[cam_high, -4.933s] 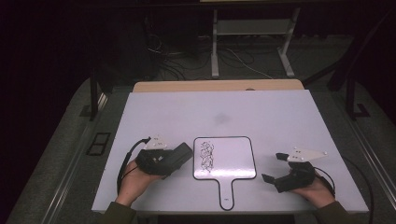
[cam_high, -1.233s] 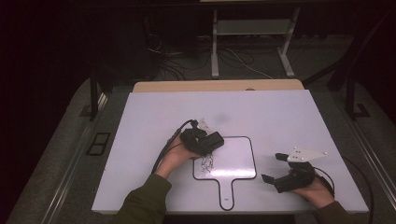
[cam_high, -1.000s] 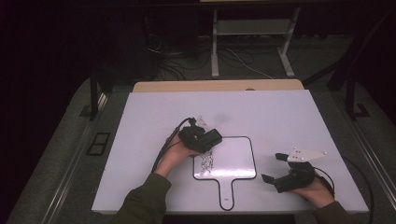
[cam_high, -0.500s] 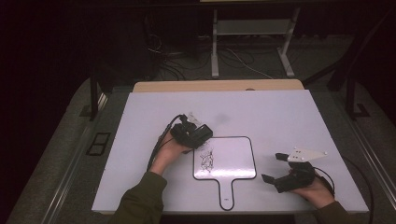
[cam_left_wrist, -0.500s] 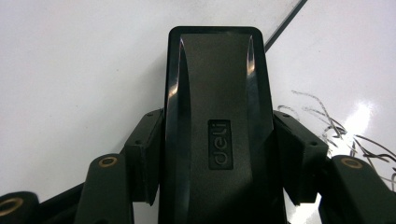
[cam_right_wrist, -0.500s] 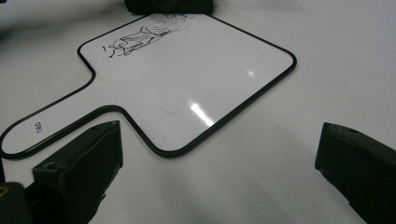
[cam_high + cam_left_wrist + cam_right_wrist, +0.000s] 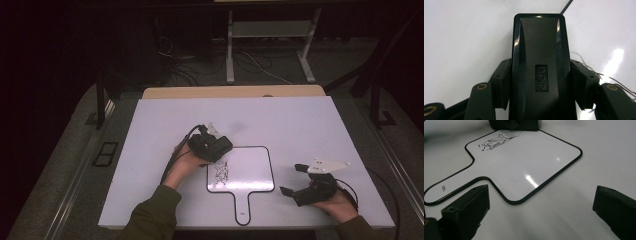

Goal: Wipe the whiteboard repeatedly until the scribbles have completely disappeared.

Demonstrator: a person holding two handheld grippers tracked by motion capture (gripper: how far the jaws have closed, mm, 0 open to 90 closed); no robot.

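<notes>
A paddle-shaped whiteboard lies flat on the white table, its handle toward me. A black scribble marks its left part. My left gripper is shut on a black Deli eraser, which presses down at the board's upper left corner, just above the scribble. The board's black rim runs past the eraser's far end. My right gripper rests on the table right of the board, open, with nothing between its jaws.
The white table top stretches wide behind the board. A tan strip runs along its far edge. Beyond it are cables and a metal stand on the dark floor. Cables trail from both grippers.
The left gripper went from the table's left onto the board with the eraser and rubbed back and forth at the upper left corner. The scribble's upper part is gone. The right gripper stayed still.
</notes>
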